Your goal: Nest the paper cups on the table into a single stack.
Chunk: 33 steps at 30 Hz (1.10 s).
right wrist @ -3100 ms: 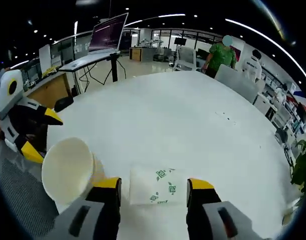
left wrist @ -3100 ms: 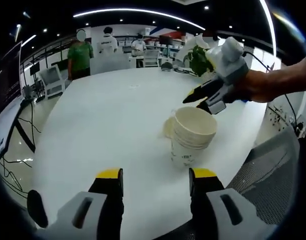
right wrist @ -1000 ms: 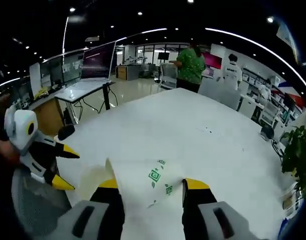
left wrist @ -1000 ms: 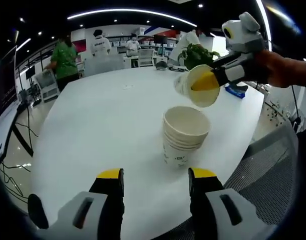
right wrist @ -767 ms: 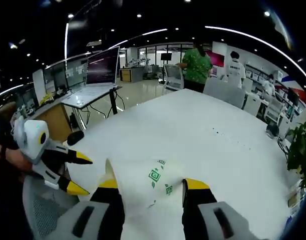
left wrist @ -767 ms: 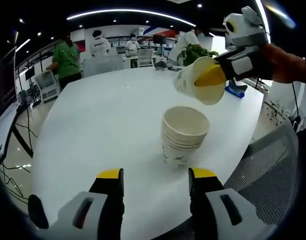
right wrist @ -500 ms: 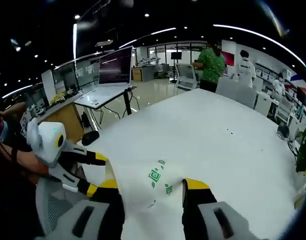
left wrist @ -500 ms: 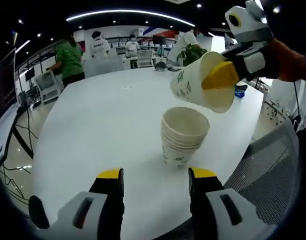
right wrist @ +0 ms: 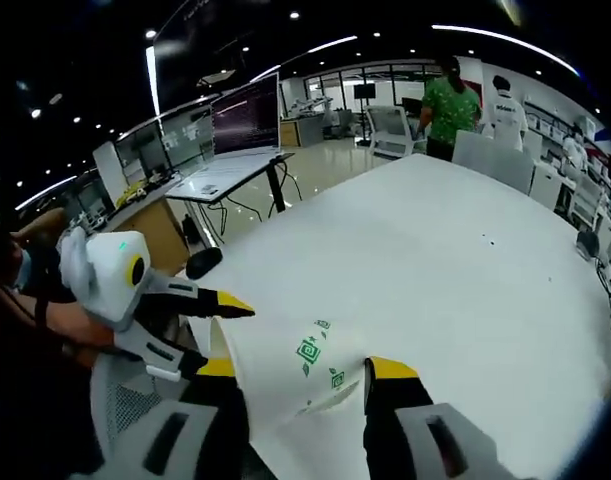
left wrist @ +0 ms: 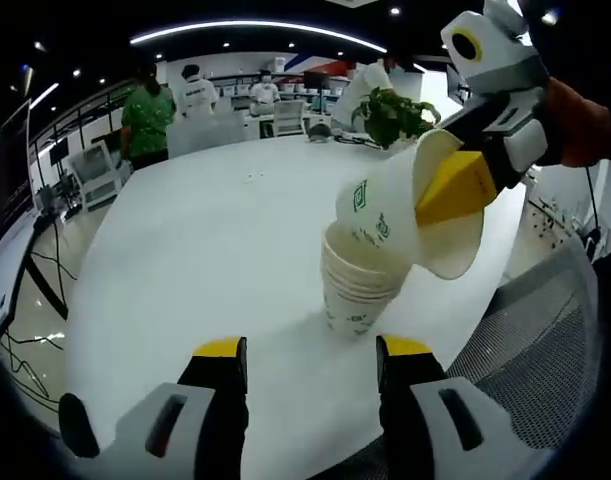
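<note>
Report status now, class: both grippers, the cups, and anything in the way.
Right gripper shut on paper cup, tilted over the cup stack. Left gripper open, short of the stack. Nothing blocking on the white table.

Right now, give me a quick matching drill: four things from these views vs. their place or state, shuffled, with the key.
Things:
1. held paper cup
2. cup stack
3. left tool
4. potted plant

Places or states:
A. standing upright on the white table
B. at the table's far edge
C. open, holding nothing
D. tilted, gripped by the right tool, base over the stack's mouth

Pairs: 1-D, 2-A, 3-C, 4-B
</note>
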Motion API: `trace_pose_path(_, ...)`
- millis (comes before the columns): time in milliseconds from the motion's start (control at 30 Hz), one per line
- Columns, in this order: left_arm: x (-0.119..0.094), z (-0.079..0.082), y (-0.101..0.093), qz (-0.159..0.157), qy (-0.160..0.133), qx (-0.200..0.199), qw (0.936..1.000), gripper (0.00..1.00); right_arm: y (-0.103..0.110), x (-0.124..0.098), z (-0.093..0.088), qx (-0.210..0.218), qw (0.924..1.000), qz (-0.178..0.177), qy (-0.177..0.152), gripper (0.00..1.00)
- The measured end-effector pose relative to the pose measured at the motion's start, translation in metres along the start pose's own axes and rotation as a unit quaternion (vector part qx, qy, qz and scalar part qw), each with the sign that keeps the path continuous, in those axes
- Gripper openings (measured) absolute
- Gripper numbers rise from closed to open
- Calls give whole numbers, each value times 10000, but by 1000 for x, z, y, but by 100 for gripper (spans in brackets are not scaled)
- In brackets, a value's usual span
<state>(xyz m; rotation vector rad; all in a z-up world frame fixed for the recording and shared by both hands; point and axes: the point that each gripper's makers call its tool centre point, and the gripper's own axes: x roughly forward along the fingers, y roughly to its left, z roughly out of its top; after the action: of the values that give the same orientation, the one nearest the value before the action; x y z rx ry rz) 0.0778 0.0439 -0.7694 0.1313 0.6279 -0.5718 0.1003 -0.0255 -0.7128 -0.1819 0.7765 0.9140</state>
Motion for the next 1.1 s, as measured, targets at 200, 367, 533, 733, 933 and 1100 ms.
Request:
trace_pose_path(200, 0, -1, 0, -16, 16, -1, 10000, 51, 2, 5, -5, 37, 9998, 117, 162, 44)
trace_pose_path(367, 0, 0, -2, -31, 32, -6, 10000, 51, 2, 8, -9, 115, 9994, 181, 254, 45)
trace_pose_path(533, -1, 0, -4, -43, 43, -6, 10000, 51, 1, 10, -10, 233, 9988, 235, 350, 45)
trace_pose_path(733, 3, -4, 1, -38, 46, -27, 10000, 51, 2, 11, -12, 38, 9986, 246, 468, 45)
trace_pose_path(933, 5, -6, 3, -42, 48, -41, 10000, 51, 2, 13, -16, -82, 9976, 285, 626, 47)
trace_pose_path(1100, 3, -4, 1, -43, 51, -50, 10000, 51, 2, 12, -15, -30, 9974, 271, 661, 47)
